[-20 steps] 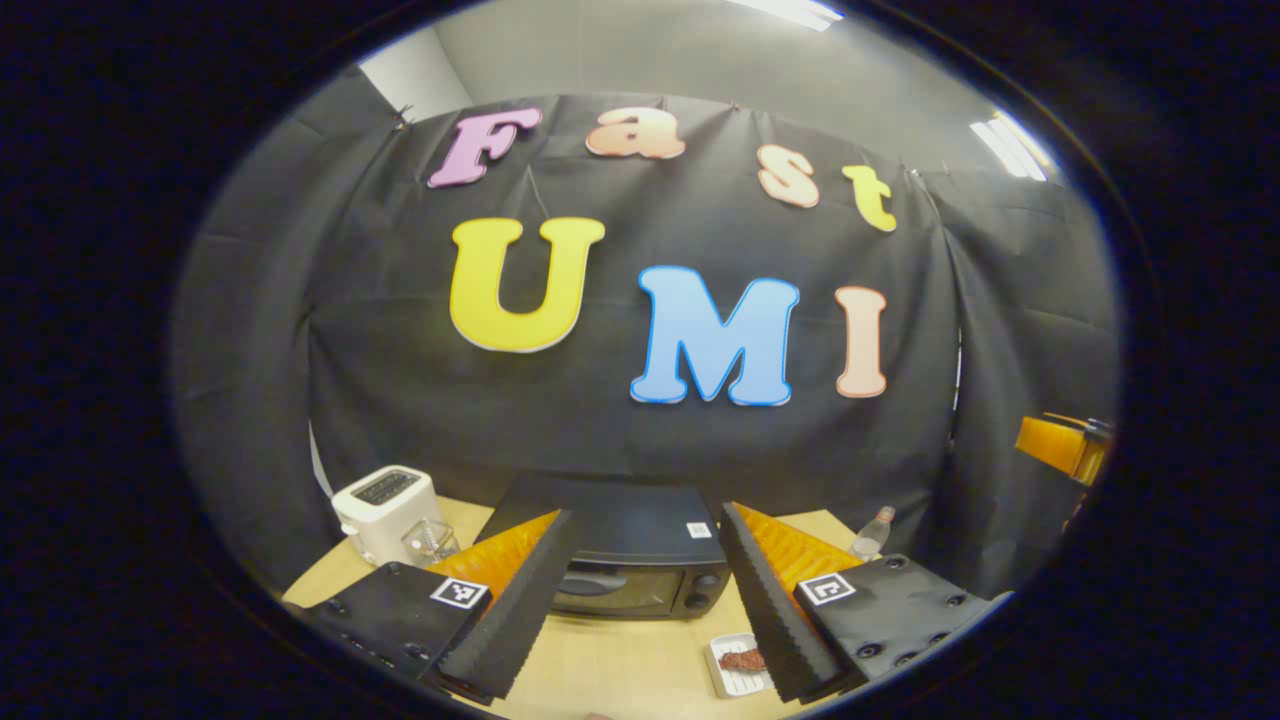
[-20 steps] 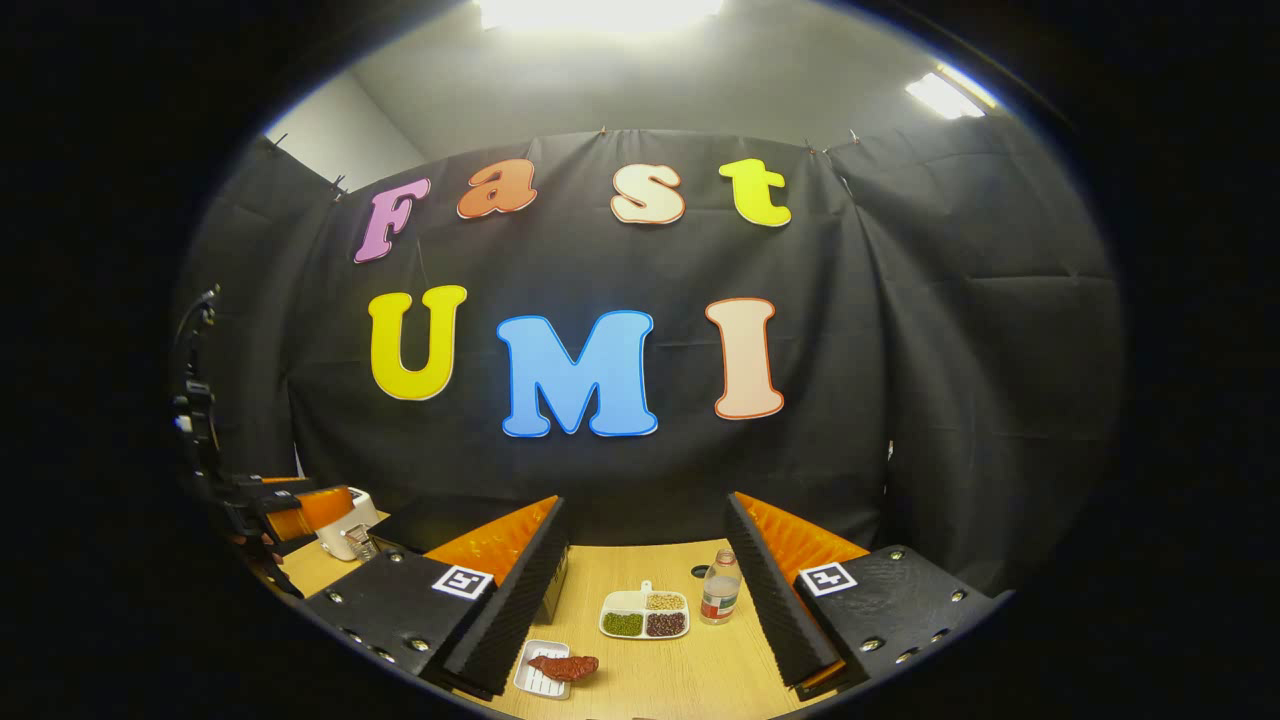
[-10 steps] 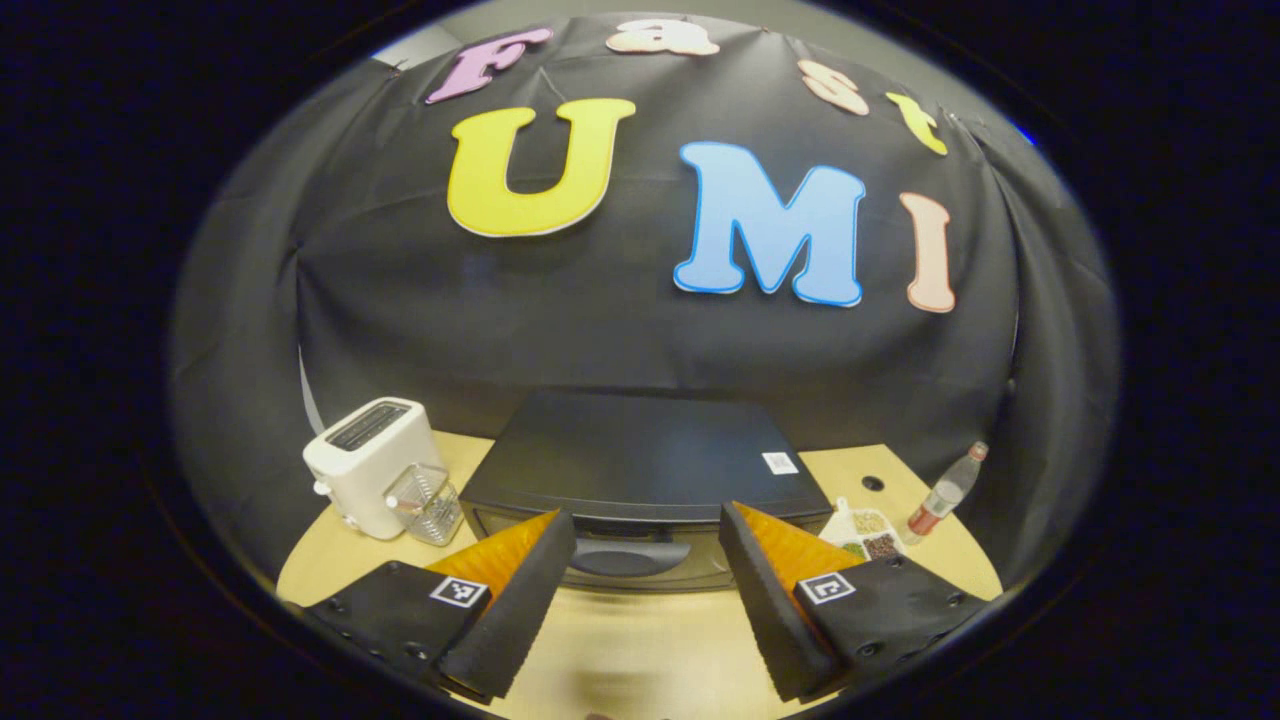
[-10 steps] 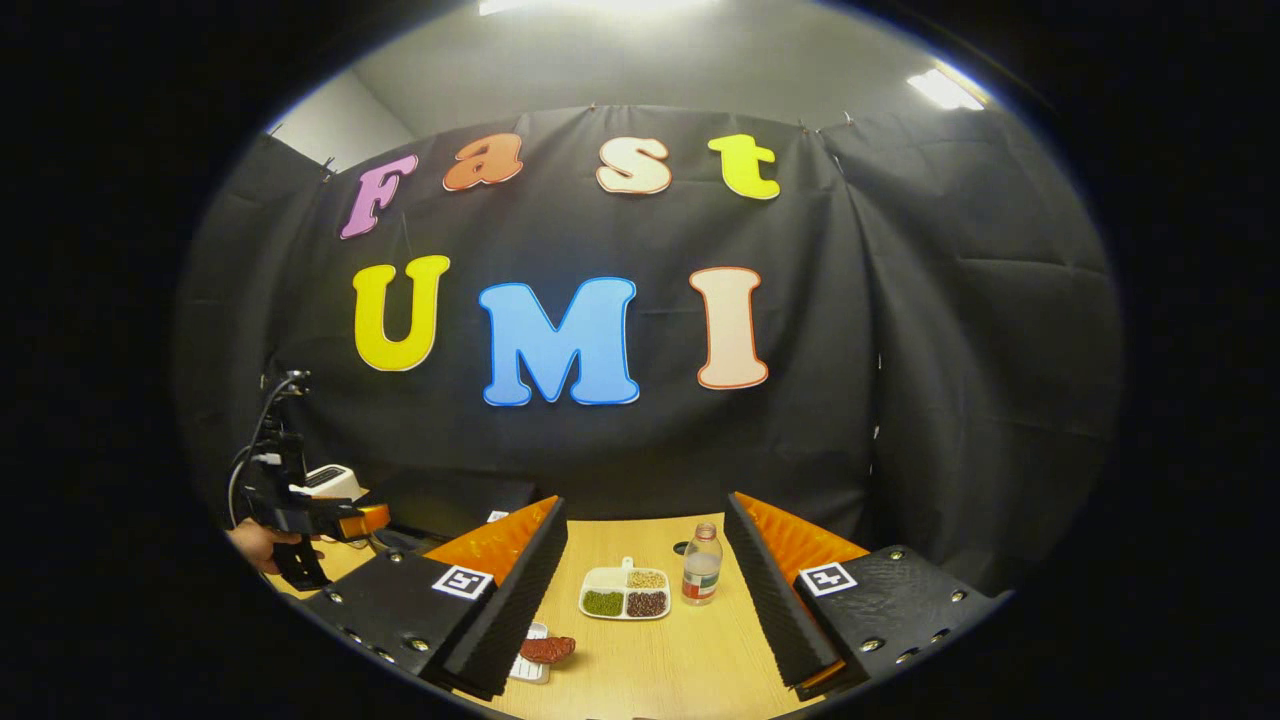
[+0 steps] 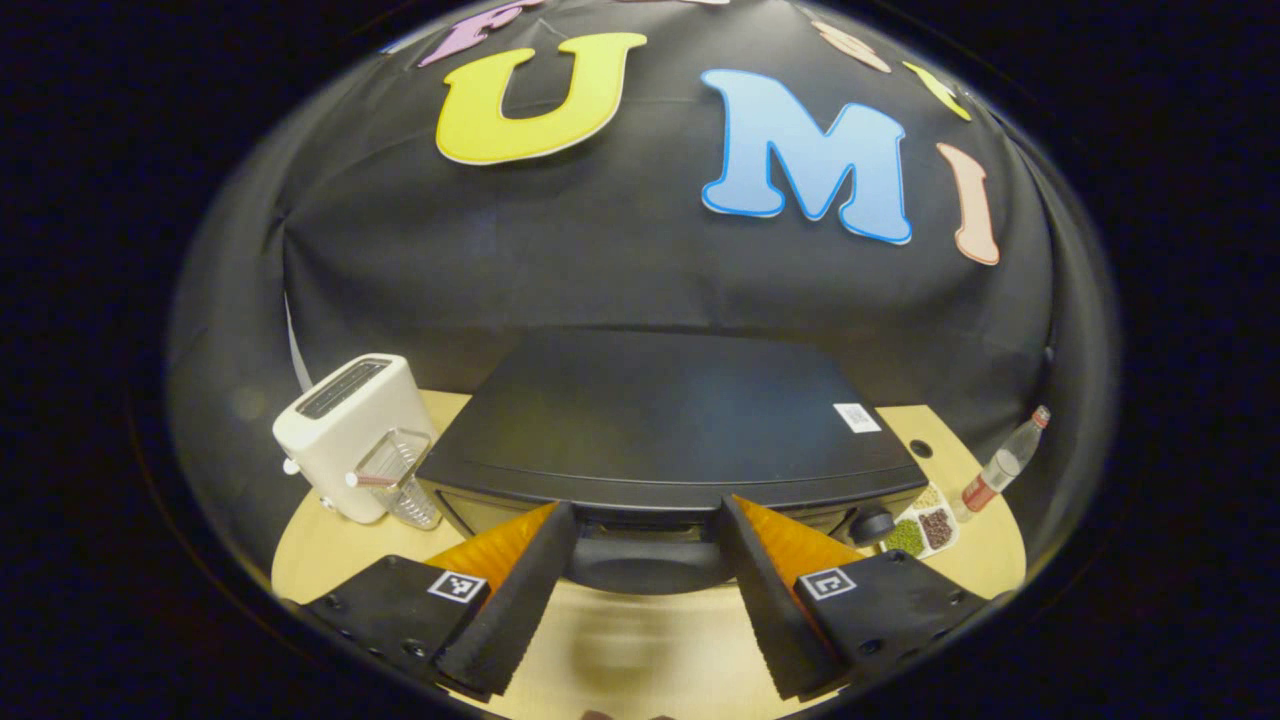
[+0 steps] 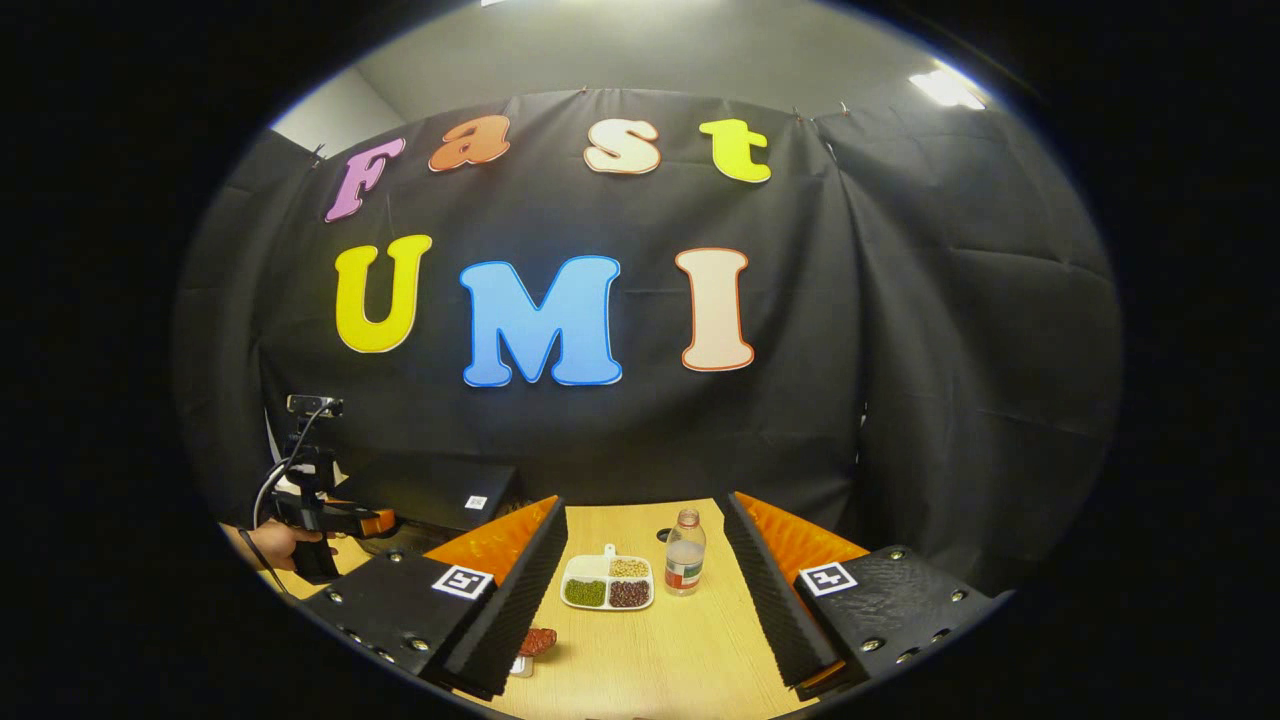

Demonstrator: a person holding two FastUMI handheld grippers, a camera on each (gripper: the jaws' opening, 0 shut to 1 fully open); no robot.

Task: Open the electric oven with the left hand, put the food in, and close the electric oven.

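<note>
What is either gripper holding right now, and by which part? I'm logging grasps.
Nothing. The left gripper is open in front of the oven handle; the right gripper is open above the table.

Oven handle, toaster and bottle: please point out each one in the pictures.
oven handle (image 5: 640, 568), left gripper view, on the middle of the curved grip.
toaster (image 5: 345, 435), left gripper view, on its pale side wall.
bottle (image 6: 684, 556), right gripper view, on its clear body above the label.

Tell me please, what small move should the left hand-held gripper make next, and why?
Probably ease forward and close on the oven door handle. The left hand-held gripper is open, the handle sits between its fingers, and the electric oven looks shut.
</note>
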